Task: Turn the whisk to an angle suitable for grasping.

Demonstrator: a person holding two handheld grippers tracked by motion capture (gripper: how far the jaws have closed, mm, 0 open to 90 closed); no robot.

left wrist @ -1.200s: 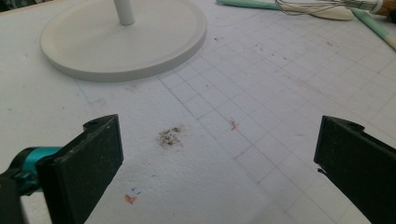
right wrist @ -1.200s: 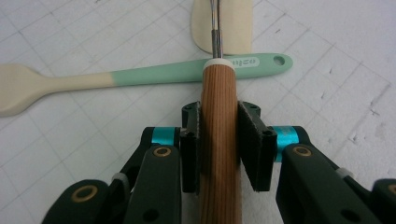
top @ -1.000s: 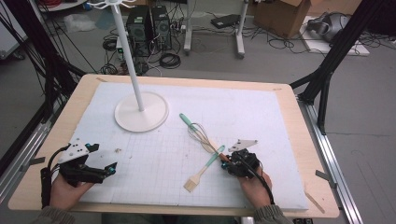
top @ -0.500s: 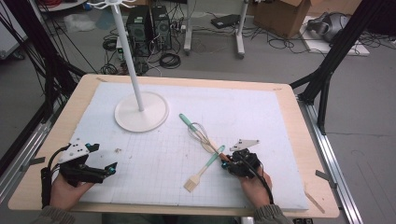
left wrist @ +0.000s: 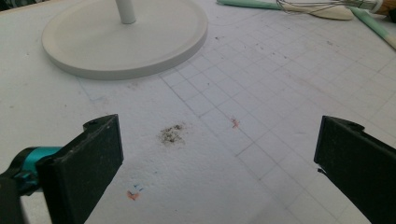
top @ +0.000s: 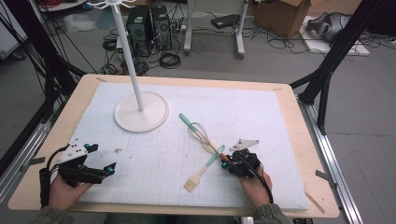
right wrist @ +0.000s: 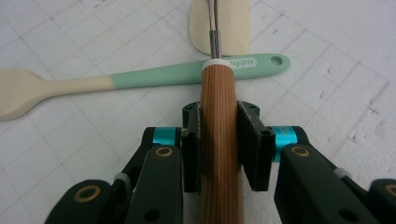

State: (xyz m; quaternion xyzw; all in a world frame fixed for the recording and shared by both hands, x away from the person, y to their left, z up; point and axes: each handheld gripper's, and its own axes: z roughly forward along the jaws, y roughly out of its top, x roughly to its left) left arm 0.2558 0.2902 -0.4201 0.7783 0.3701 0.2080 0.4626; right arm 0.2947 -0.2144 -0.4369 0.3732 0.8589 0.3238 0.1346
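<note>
1. High view: next to nothing shifted over the last second. Right gripper (top: 227, 161) parked as before toward 5 o'clock on the table (top: 187, 79), jaws at the wooden end of the whisk (top: 201, 134). Whisk flat on the white mat, wire head pointing to 11 o'clock and lying across a spatula (top: 187, 122). Pastry brush (top: 201, 172) just beside the handle, trailing to 7 o'clock. Left gripper (top: 111, 168) idle at 7 o'clock, well apart from all three tools. Stand base (top: 154, 116) up at 11 o'clock.

2. Left gripper view: left gripper (left wrist: 219, 140) spread wide with nothing between the jaws but bare gridded mat. Stand base (left wrist: 140, 42) at 11 o'clock; whisk (left wrist: 322, 5), spatula (left wrist: 252, 3) and brush (left wrist: 373, 25) far off at 1 o'clock.

3. Right gripper view: right gripper (right wrist: 219, 126) pressed against both sides of the whisk (right wrist: 218, 93) handle, grip apparently complete. Brush (right wrist: 187, 74) crossing just past the handle tip at 12 o'clock, spatula head (right wrist: 233, 28) beyond it under the wires.

4. Judgement: no lift yet, whisk resting in the same spot as a second ago. Likely a pause after clamping, with raising toward the stand to follow.
</note>
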